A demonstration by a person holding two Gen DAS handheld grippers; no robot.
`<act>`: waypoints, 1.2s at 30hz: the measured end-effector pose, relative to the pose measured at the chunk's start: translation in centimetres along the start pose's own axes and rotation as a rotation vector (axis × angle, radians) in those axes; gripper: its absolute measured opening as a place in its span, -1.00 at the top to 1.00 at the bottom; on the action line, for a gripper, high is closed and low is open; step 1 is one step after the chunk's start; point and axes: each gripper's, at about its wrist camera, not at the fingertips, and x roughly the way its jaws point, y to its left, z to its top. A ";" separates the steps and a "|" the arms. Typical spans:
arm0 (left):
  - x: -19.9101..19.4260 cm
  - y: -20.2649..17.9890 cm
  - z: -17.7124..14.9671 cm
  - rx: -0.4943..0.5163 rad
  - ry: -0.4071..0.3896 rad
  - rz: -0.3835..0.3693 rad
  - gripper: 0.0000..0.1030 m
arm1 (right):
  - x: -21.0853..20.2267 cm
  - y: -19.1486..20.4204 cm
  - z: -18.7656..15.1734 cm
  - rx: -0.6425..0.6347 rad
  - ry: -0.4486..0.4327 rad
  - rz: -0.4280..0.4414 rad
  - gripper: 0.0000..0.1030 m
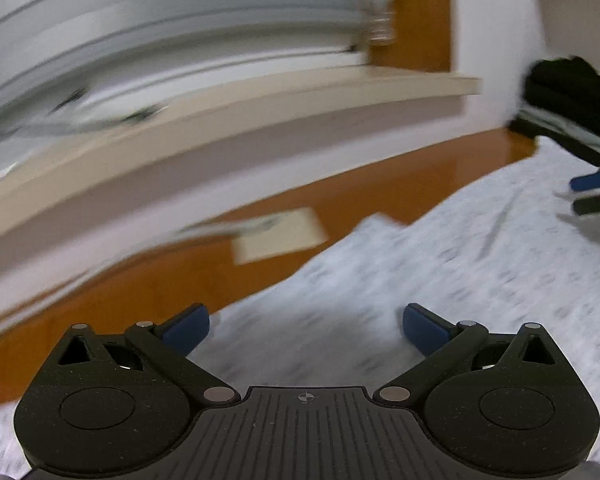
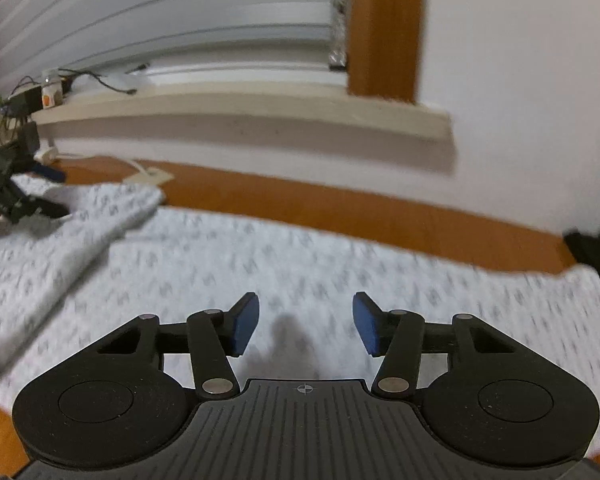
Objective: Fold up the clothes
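Both my claws tilt downward over the white patterned garment [image 2: 300, 264], spread flat on the orange table [image 2: 340, 204]. Left claw [image 1: 306, 330] gapes fully wide, nothing between its blue pads, hovering at the cloth's near-left edge. Right claw [image 2: 305, 326] is about half open, empty, above the cloth's middle. A folded sleeve [image 2: 112, 208] lies far left. Views are blurred.

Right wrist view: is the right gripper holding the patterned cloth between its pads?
No, the right gripper is open above the patterned cloth, nothing between its pads.
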 end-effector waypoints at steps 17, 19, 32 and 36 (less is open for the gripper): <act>5.2 -6.9 2.7 0.026 -0.029 -0.186 -1.00 | -6.2 -13.7 -4.8 0.297 -0.015 -0.272 0.12; 5.6 -7.0 2.6 0.033 -0.013 -0.183 -1.00 | -7.1 -15.6 -5.7 0.360 -0.013 -0.308 0.26; 6.2 -7.4 2.4 0.061 0.034 -0.181 -1.00 | -7.3 -19.7 -7.4 0.502 0.013 -0.431 0.32; 6.2 -7.4 2.5 0.064 0.036 -0.180 -1.00 | -6.5 -19.5 -6.3 0.494 0.027 -0.442 0.67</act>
